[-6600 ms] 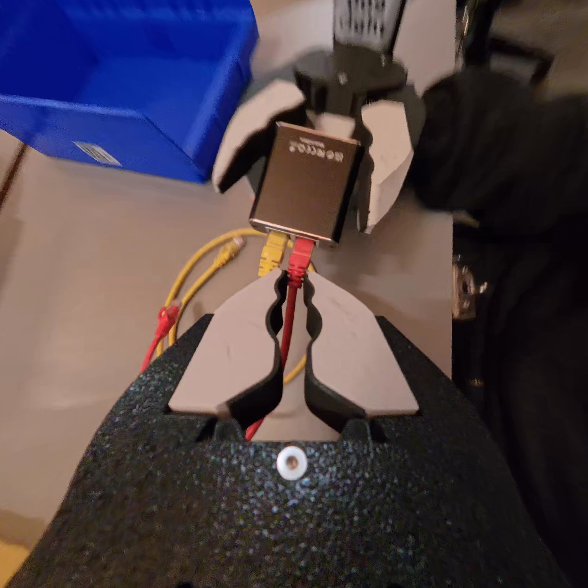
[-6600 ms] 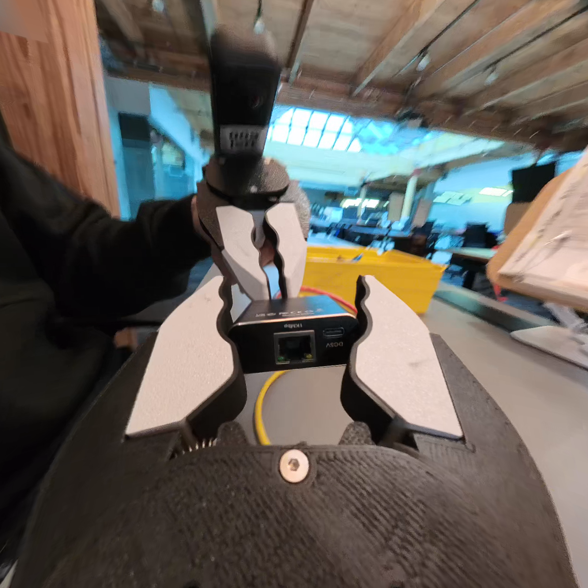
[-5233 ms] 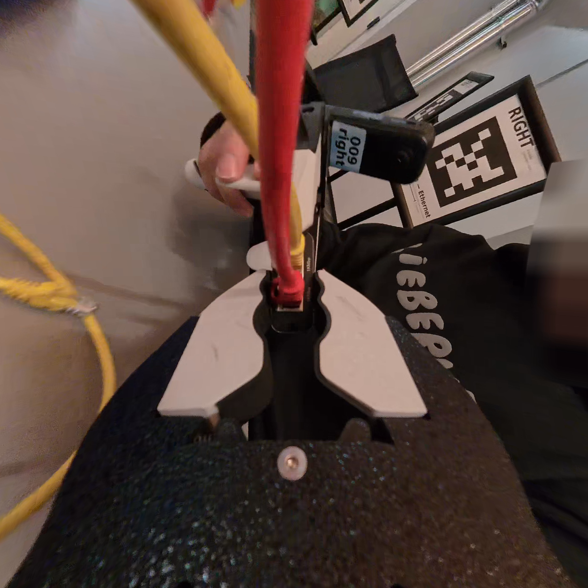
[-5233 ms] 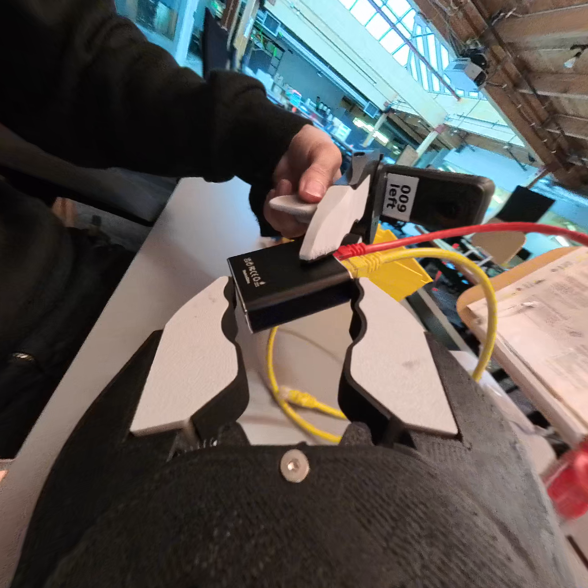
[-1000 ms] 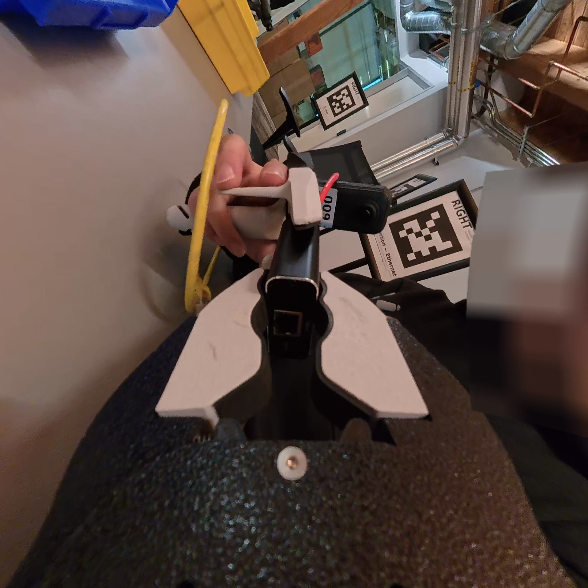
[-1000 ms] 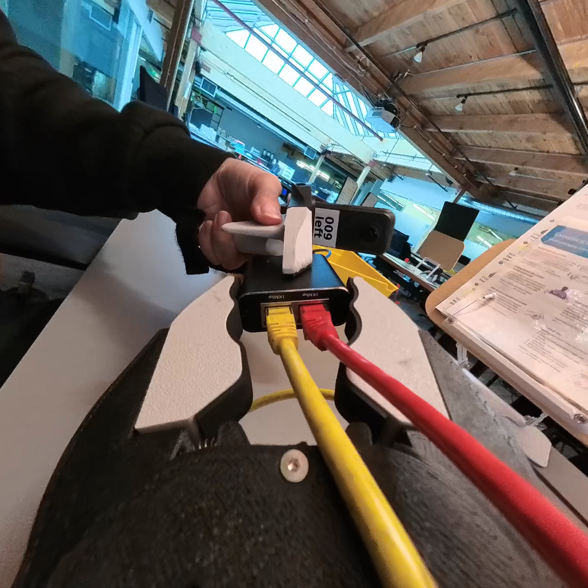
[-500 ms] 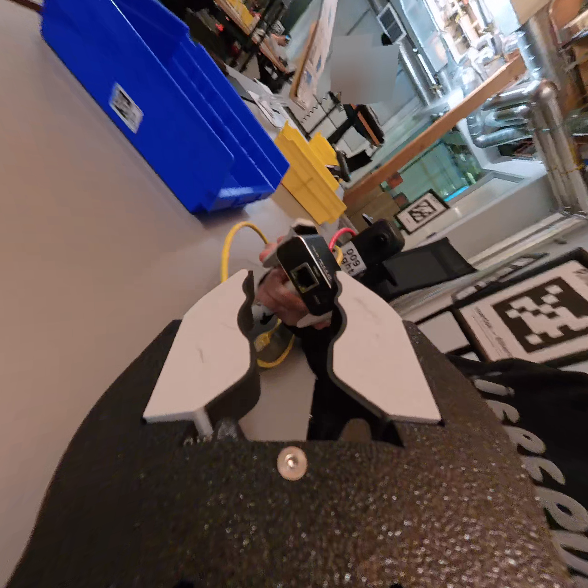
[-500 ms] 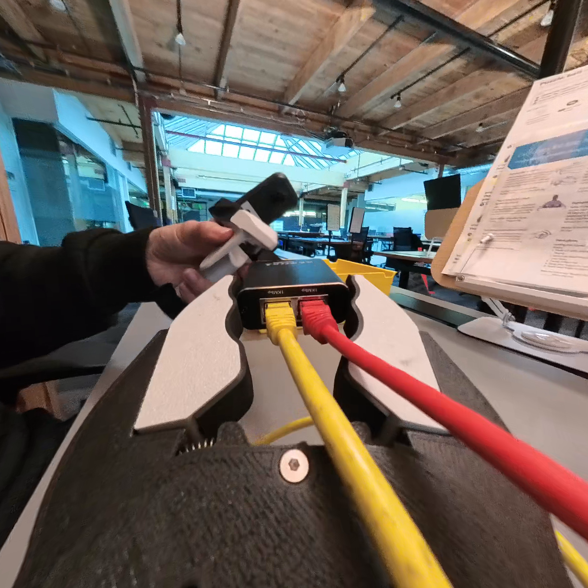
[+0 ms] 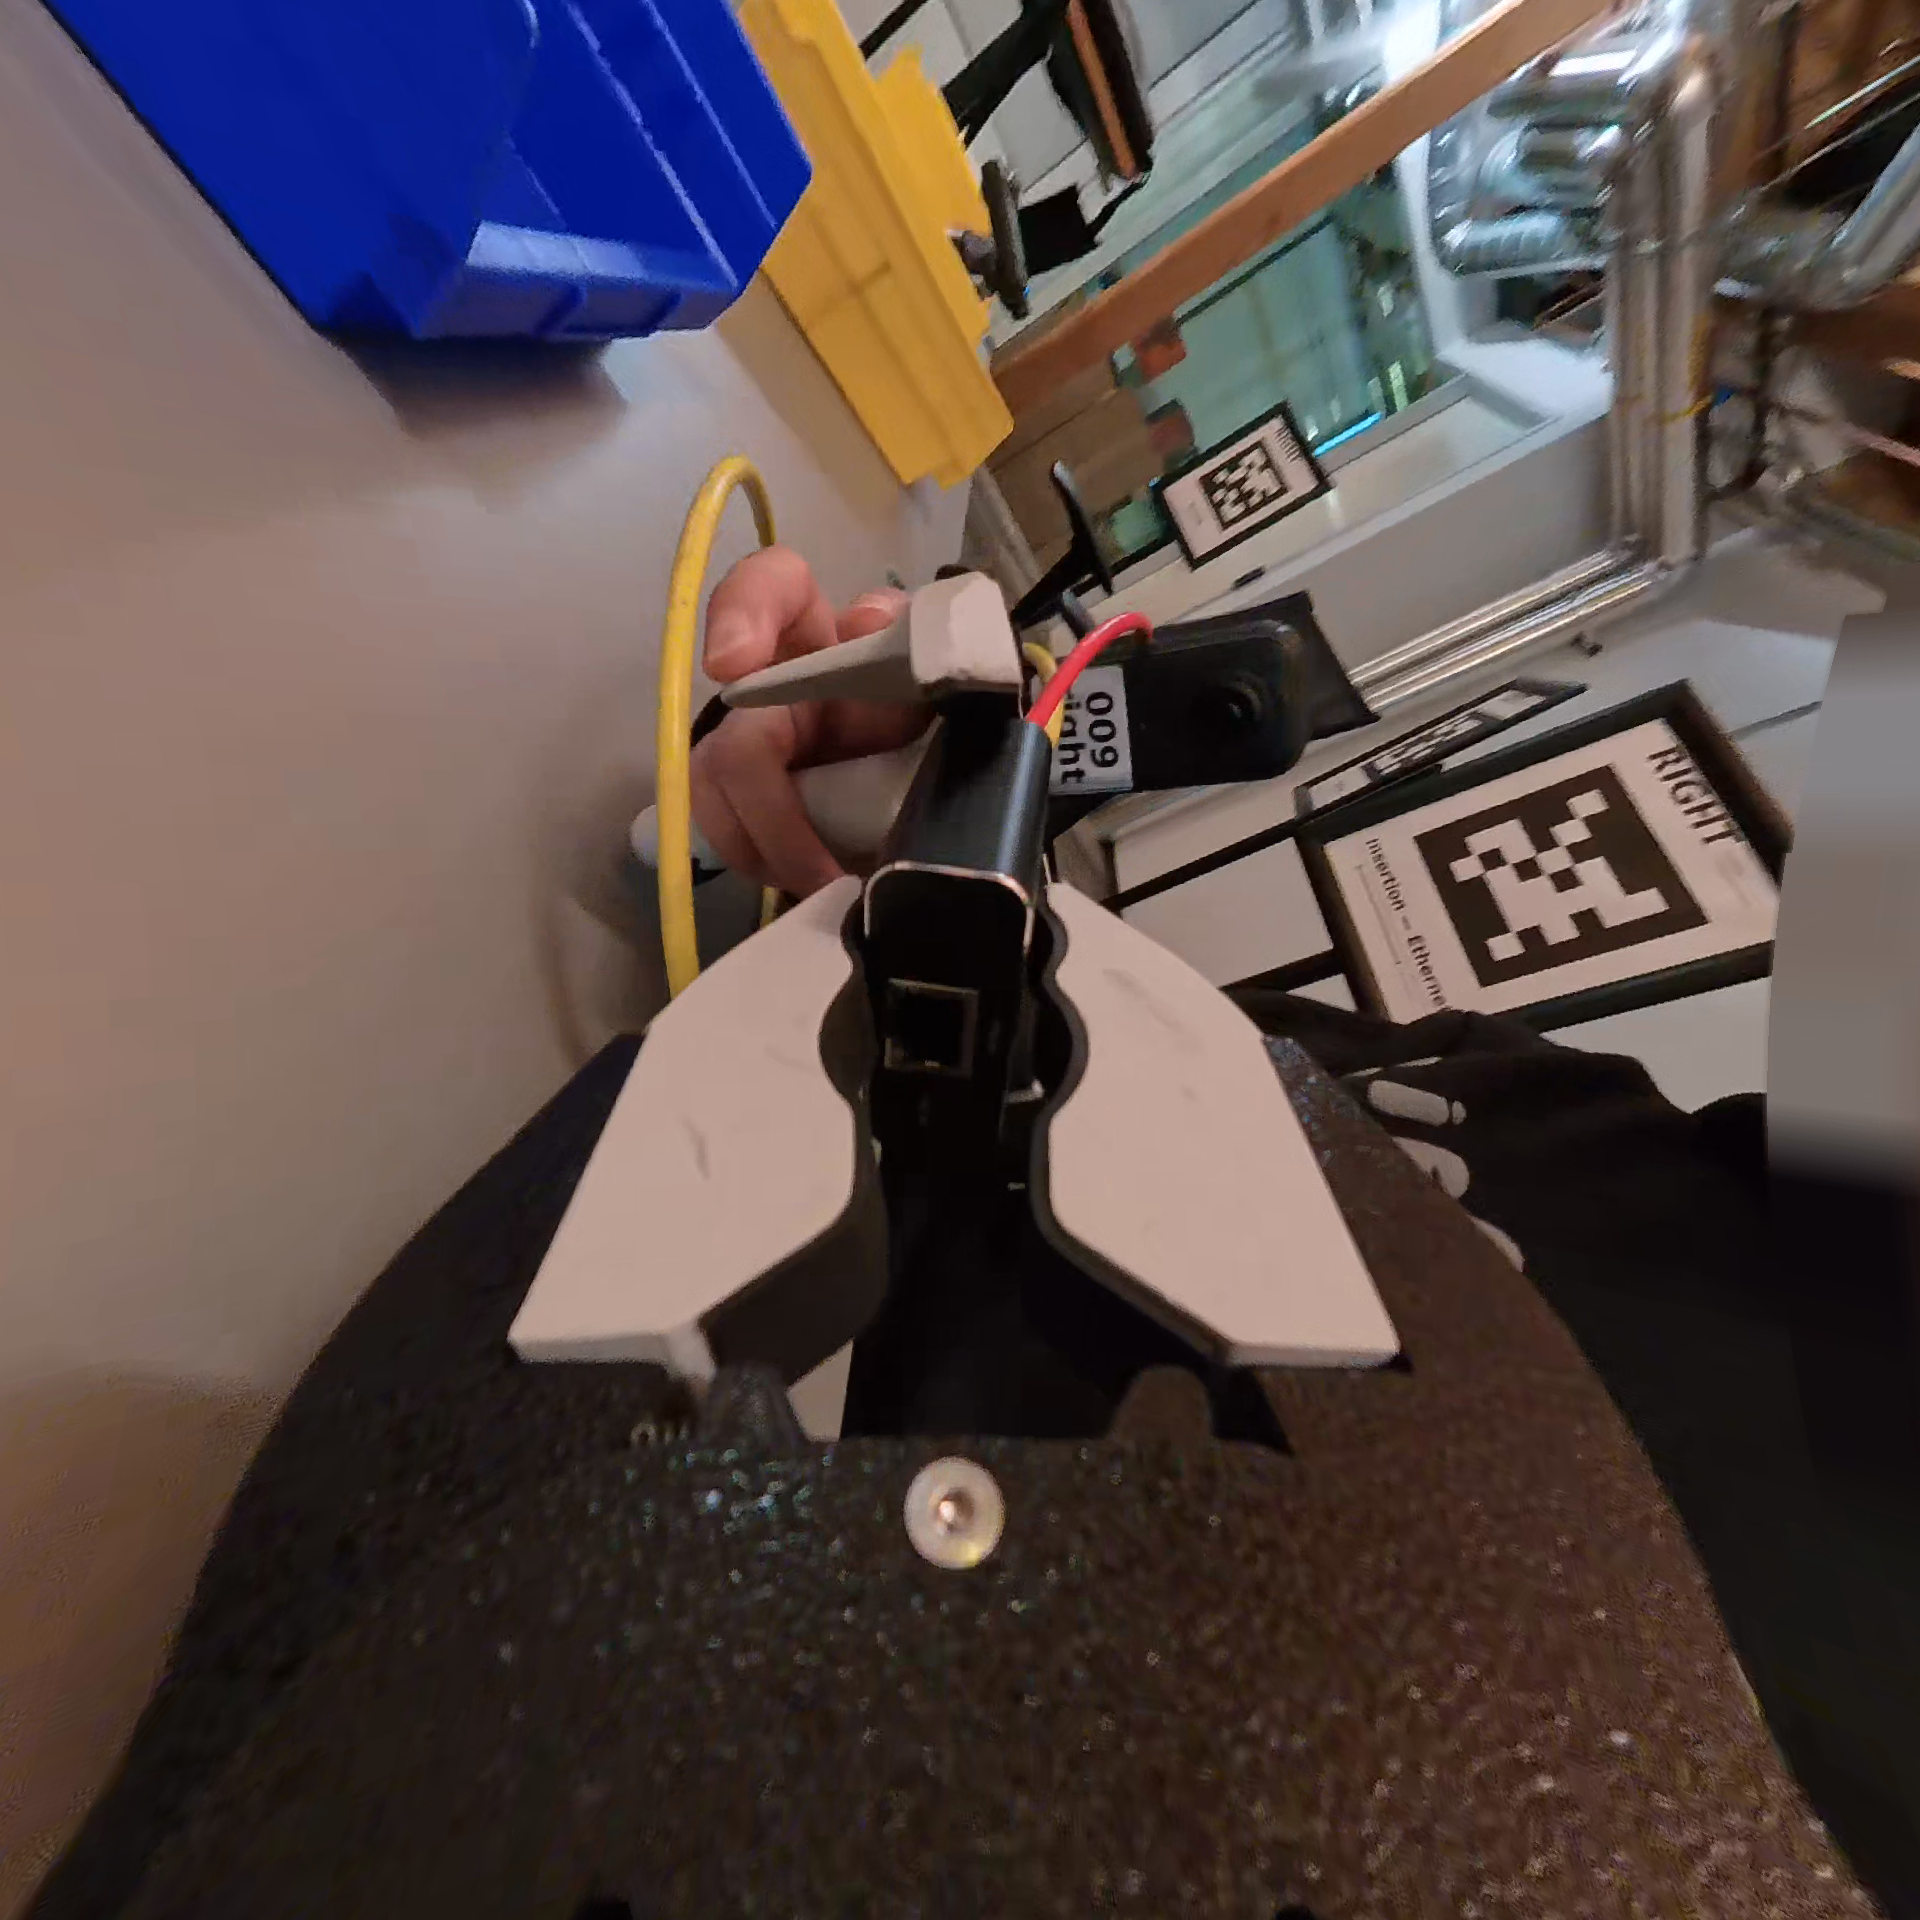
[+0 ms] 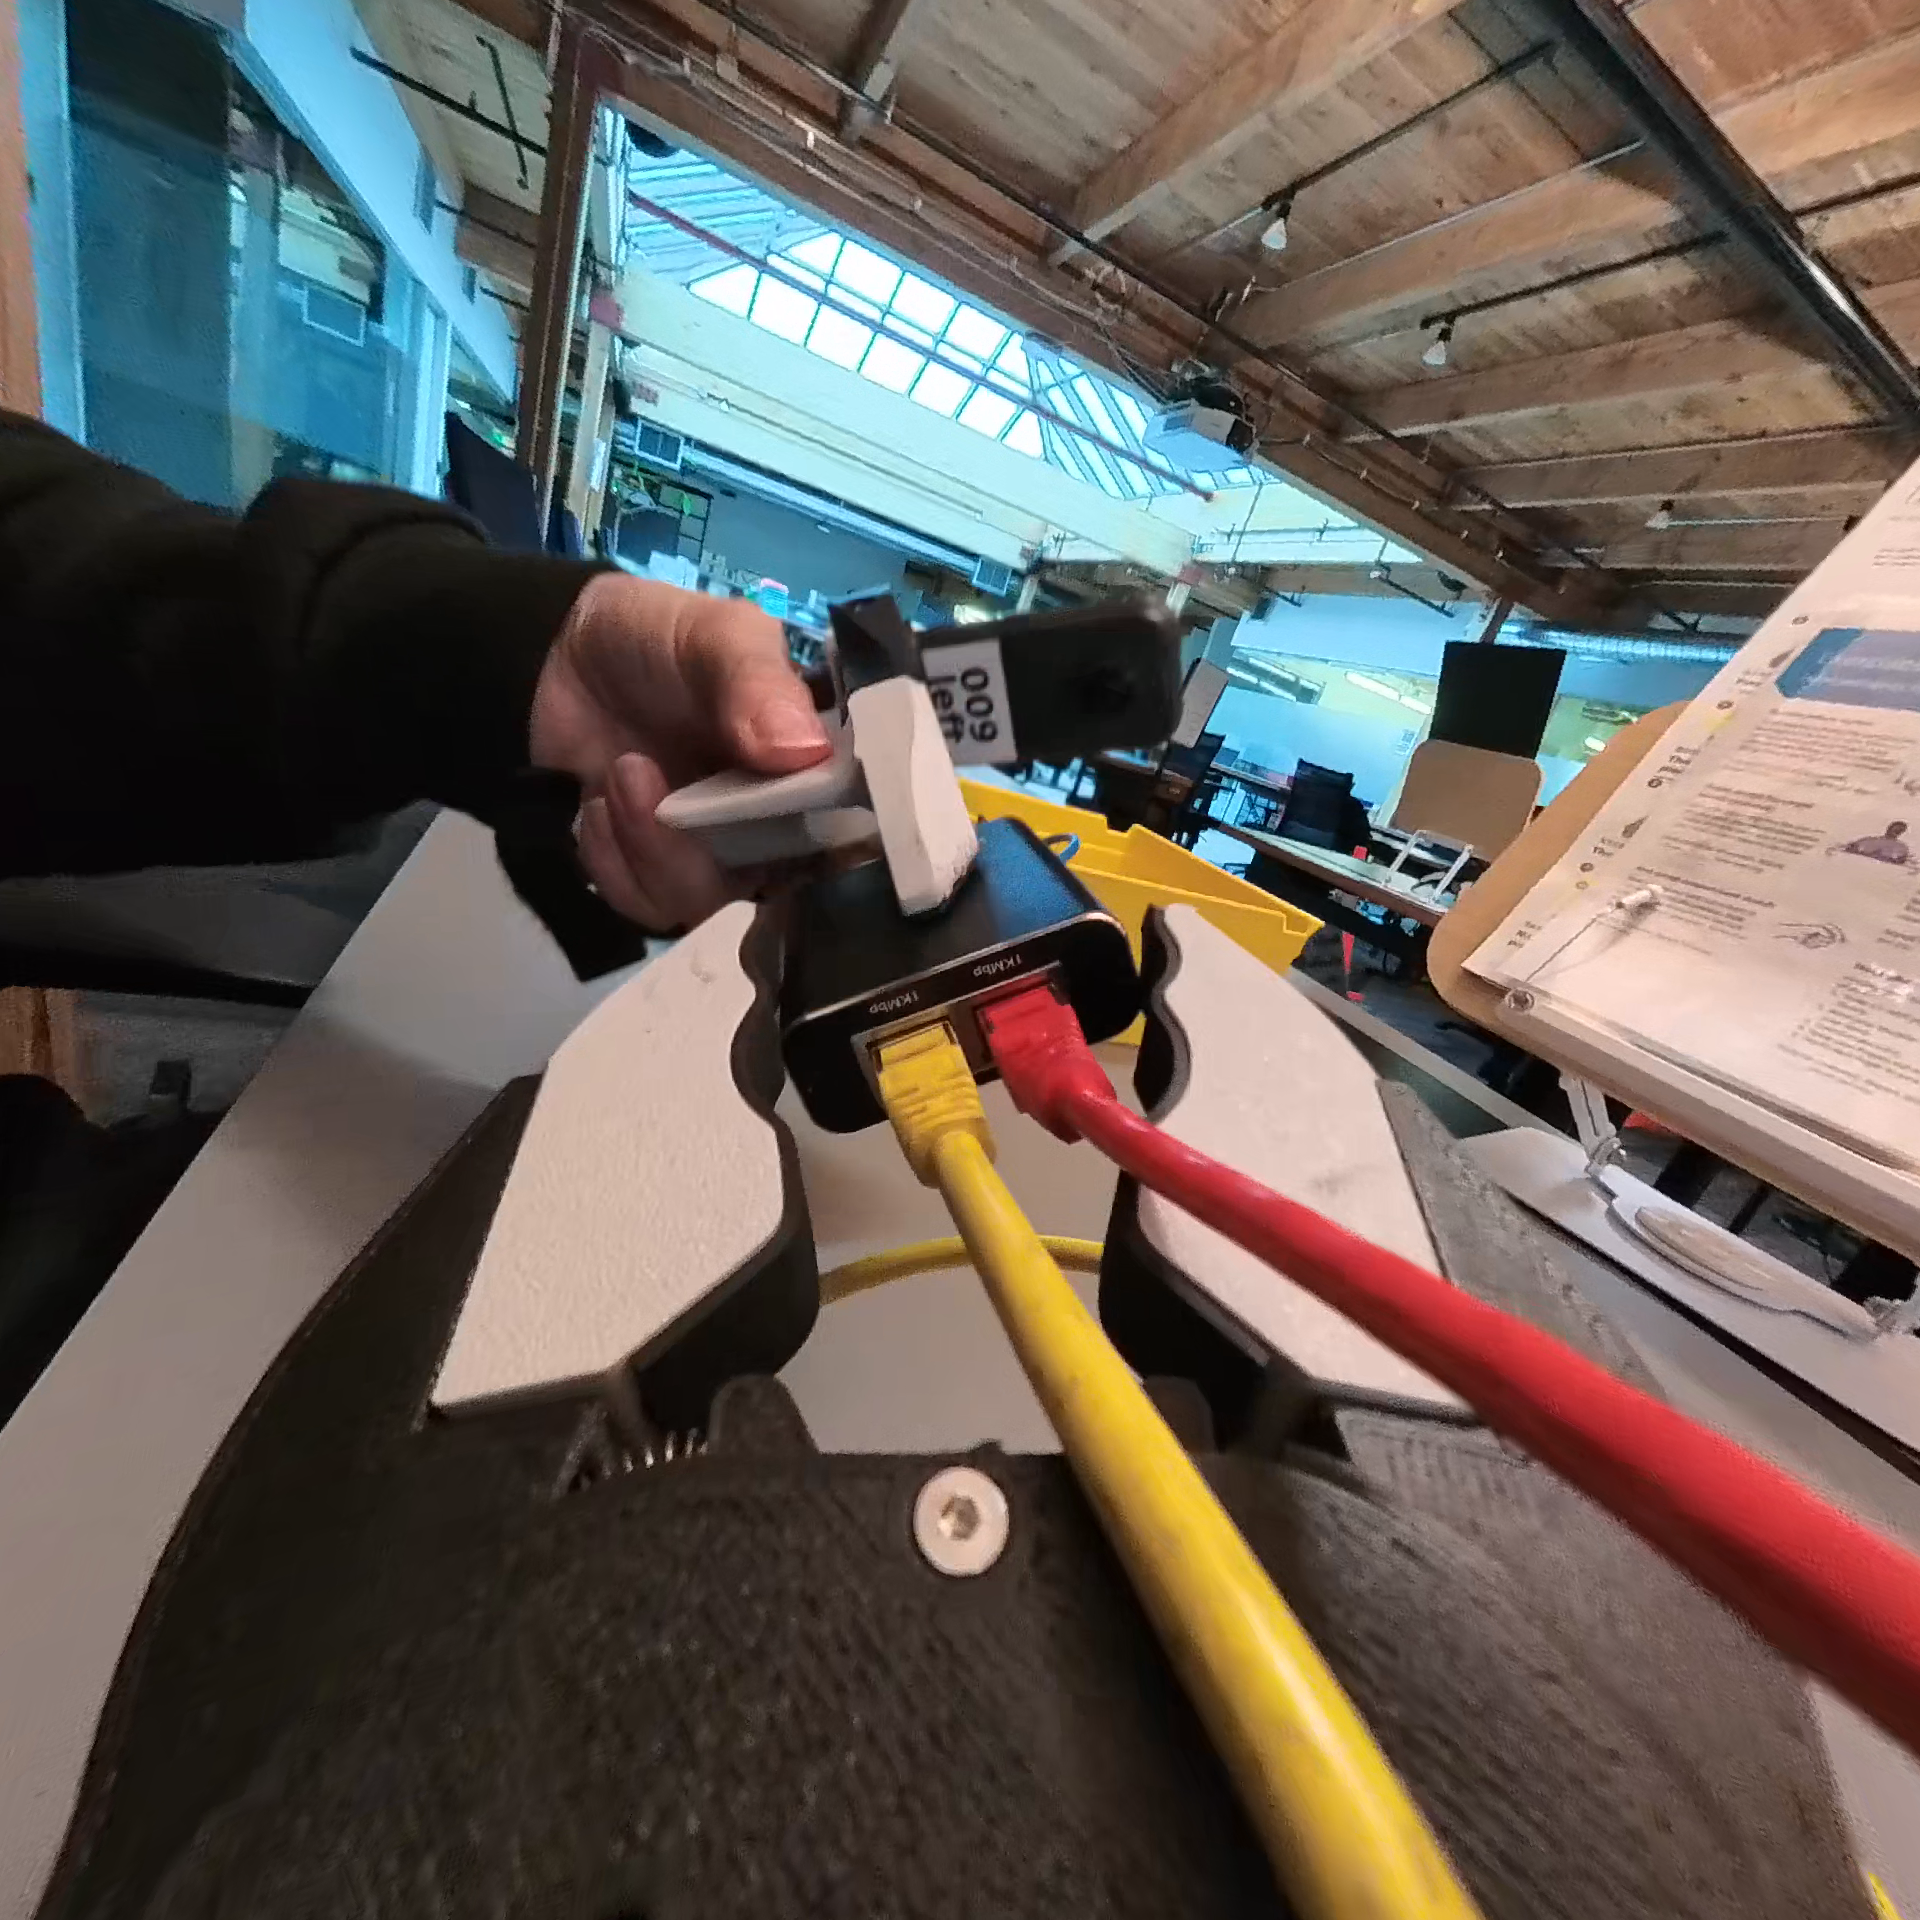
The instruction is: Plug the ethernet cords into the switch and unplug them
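Observation:
A small black switch (image 10: 1039,914) is held in the air above the grey table (image 9: 260,727). A yellow cord (image 10: 1091,1382) and a red cord (image 10: 1455,1351) are both plugged into its near face and run back over my right gripper's body. My right gripper (image 10: 961,925) is shut on the switch's two sides. My left gripper (image 9: 951,904) is shut on the switch (image 9: 940,997) from the opposite end, across its flat faces, and an empty port faces that camera. One of the left gripper's fingers (image 10: 914,810) rests on top of the switch.
A blue bin (image 9: 416,156) and a yellow bin (image 9: 873,260) stand at the table's far side. A yellow cord loop (image 9: 675,727) hangs by the person's hand. A paper sheet on a stand (image 10: 1714,883) is at the right. A framed marker sign (image 9: 1538,873) stands beyond.
Half a second ago my left gripper was open and clear of the switch; now it is shut on it again. My right gripper has kept hold, with both cords still plugged in.

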Motion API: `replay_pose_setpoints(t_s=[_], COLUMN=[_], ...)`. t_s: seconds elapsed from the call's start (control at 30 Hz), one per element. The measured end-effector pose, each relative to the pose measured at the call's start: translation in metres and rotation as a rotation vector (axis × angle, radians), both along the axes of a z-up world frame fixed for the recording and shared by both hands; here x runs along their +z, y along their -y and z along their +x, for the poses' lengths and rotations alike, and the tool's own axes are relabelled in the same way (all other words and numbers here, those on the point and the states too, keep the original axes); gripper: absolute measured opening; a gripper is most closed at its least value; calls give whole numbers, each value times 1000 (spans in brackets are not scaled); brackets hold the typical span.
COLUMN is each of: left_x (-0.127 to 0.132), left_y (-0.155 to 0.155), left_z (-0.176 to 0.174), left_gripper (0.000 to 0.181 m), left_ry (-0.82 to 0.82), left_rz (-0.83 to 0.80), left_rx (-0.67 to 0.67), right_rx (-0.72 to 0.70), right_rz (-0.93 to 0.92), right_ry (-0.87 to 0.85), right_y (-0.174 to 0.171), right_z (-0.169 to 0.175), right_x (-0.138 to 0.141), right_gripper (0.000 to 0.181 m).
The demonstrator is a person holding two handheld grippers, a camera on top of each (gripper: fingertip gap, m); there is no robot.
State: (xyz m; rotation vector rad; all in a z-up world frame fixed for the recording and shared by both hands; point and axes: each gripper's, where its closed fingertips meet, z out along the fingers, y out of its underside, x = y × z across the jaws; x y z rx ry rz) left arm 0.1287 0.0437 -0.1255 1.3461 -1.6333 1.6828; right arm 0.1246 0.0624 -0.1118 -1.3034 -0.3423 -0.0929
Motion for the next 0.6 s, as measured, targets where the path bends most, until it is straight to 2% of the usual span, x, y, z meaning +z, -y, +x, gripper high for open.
replay_pose_setpoints(t_s=[0.2, 0.33, 0.47, 0.6], left_x=[2, -3, -1, 2], left_y=[0, -6, -12, -12], left_z=[-6, -6, 7, 18], left_gripper=[27, 27, 27, 39], left_ry=[-82, -128, -92, 104], left_rz=[-6, -38, -19, 103], left_rx=[-80, -89, 13, 114], right_rx=[-31, -39, -61, -29], right_rz=[0, -28, -78, -47], right_ry=[133, 149, -41, -157], right_y=[0, -4, -11, -6], right_z=[-2, -4, 6, 12], right_x=[-4, -7, -10, -3], right_gripper=[64, 63, 64, 64])
